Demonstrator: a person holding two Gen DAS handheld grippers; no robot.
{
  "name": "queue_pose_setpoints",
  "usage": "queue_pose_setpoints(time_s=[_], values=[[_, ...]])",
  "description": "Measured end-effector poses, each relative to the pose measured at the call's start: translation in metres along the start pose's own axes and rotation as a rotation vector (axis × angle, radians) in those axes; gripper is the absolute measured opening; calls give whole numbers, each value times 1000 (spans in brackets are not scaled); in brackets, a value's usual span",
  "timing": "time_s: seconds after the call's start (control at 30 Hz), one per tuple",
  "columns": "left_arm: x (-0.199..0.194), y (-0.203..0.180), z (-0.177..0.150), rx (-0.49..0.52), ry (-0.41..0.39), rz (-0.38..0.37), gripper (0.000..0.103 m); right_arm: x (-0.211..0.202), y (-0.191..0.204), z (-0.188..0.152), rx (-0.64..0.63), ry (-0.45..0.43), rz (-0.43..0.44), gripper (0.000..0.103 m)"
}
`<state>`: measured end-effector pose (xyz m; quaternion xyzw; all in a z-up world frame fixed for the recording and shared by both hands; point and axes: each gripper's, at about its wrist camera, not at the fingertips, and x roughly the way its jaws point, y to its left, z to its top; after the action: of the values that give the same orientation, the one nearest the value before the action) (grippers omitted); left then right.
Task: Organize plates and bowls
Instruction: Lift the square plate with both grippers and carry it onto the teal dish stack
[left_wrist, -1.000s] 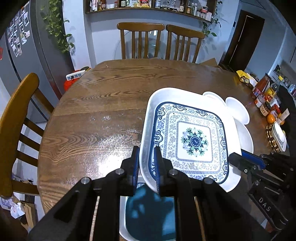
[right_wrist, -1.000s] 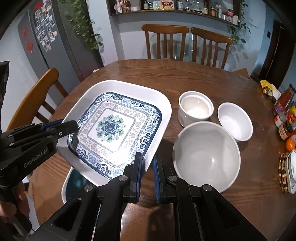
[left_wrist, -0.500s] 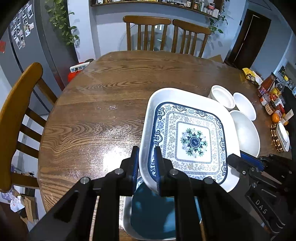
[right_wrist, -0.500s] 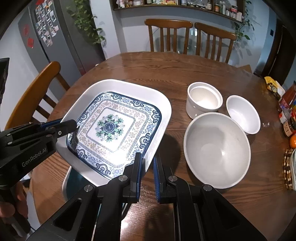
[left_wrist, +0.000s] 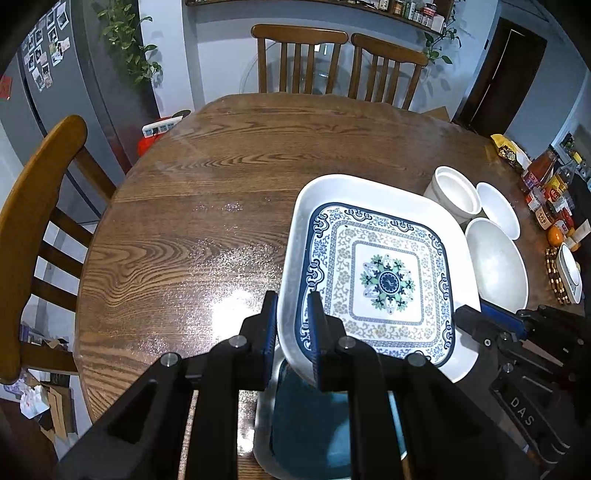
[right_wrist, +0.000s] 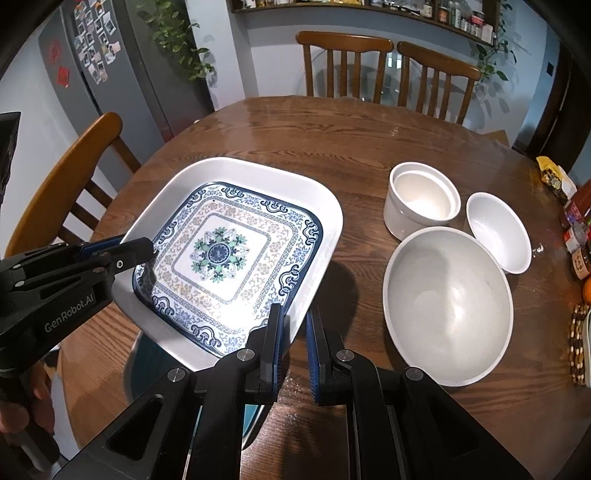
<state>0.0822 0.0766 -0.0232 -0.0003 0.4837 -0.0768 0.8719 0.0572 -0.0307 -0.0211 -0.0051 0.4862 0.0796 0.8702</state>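
Left wrist view shows the left gripper (left_wrist: 291, 321) clamped on the near-left rim of the patterned square plate (left_wrist: 384, 280), one finger under the rim and one inside it. The right gripper (right_wrist: 293, 332) sits at the plate's opposite near edge, its blue pads astride the white rim; whether they actually pinch it cannot be told, as a gap shows between the pads. The plate hangs tilted above the near edge of the desk (left_wrist: 192, 206), lifted clear of a teal-centred plate (left_wrist: 310, 417) lying directly beneath it. To the right, towards the desk's right edge, stand a large white bowl (right_wrist: 448, 306), a small white bowl (right_wrist: 498, 232) and a white crock (right_wrist: 421, 203), close together. The plate lies straight ahead of both grippers, held between them, so wherever it goes next, the two hands likely have to travel together and keep it level.
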Motion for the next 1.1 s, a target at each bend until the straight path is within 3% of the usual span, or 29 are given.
queue_pose_setpoints(time_s=[0.33,0.77,1.1], values=[[-4,3,-13,-5,8,16,13,1,7,-7,-22,14,11,13],[-8,14,-71,-46,63,29,13,7,23,-49,-71,73,50,13],[-4,15,-87,-52,81,31,13,13,29,-63,-102,84,45,13]])
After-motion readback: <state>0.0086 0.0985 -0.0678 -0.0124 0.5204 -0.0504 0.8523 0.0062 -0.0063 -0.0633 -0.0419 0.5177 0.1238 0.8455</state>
